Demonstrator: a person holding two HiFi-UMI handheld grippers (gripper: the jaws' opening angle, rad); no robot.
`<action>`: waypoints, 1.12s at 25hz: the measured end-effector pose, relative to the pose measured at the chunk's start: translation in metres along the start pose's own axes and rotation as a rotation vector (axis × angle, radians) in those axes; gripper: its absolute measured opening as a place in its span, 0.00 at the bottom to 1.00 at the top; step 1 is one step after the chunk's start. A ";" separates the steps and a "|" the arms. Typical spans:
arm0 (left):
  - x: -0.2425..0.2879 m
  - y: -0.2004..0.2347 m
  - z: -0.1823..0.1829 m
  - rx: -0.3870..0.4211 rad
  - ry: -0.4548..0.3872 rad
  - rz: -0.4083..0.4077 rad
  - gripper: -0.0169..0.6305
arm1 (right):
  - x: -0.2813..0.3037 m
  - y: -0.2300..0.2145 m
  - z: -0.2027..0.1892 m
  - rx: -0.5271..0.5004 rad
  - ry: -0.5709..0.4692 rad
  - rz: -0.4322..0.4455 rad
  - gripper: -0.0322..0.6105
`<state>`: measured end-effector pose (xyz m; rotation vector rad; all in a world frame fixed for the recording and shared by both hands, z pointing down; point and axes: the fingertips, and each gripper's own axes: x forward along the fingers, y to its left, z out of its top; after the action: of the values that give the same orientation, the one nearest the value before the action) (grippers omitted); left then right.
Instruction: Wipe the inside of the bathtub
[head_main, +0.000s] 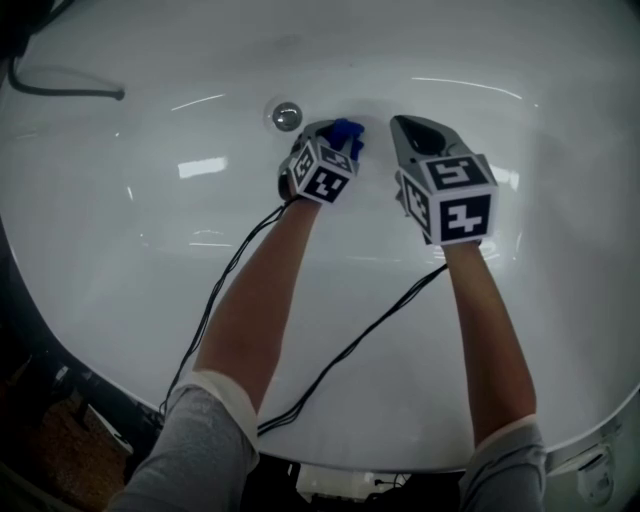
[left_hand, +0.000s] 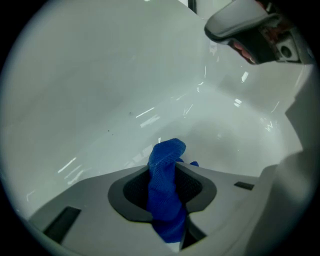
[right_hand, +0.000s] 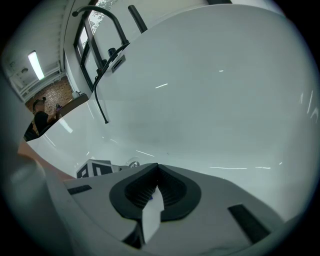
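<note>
The white bathtub (head_main: 150, 230) fills the head view. My left gripper (head_main: 345, 135) is shut on a blue cloth (head_main: 347, 131), held down near the tub floor just right of the round metal drain (head_main: 287, 116). In the left gripper view the blue cloth (left_hand: 166, 185) sticks up between the closed pads, over the white tub wall (left_hand: 100, 90). My right gripper (head_main: 408, 127) hovers beside it to the right, shut with nothing between its pads (right_hand: 170, 192). The other gripper's marker cube (right_hand: 97, 168) shows at the lower left of the right gripper view.
A dark hose or faucet pipe (head_main: 60, 90) lies over the tub's far left rim; the same black faucet (right_hand: 100, 30) rises above the rim in the right gripper view. Black cables (head_main: 230, 270) trail from both grippers along my forearms. The tub's near rim (head_main: 420, 460) runs below my elbows.
</note>
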<state>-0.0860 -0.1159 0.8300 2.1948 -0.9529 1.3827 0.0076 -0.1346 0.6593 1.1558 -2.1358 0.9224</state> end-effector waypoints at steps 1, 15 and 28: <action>0.004 0.007 0.008 0.010 -0.007 0.011 0.20 | 0.001 0.000 0.001 -0.001 -0.003 0.001 0.05; 0.030 0.076 0.080 0.006 -0.028 0.149 0.20 | 0.009 -0.006 0.001 -0.003 -0.010 0.005 0.05; 0.006 0.103 0.110 -0.212 -0.103 0.186 0.18 | -0.007 -0.014 0.013 0.007 -0.037 -0.008 0.05</action>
<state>-0.0876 -0.2593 0.7826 2.0776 -1.3062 1.1917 0.0215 -0.1468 0.6503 1.1926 -2.1579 0.9121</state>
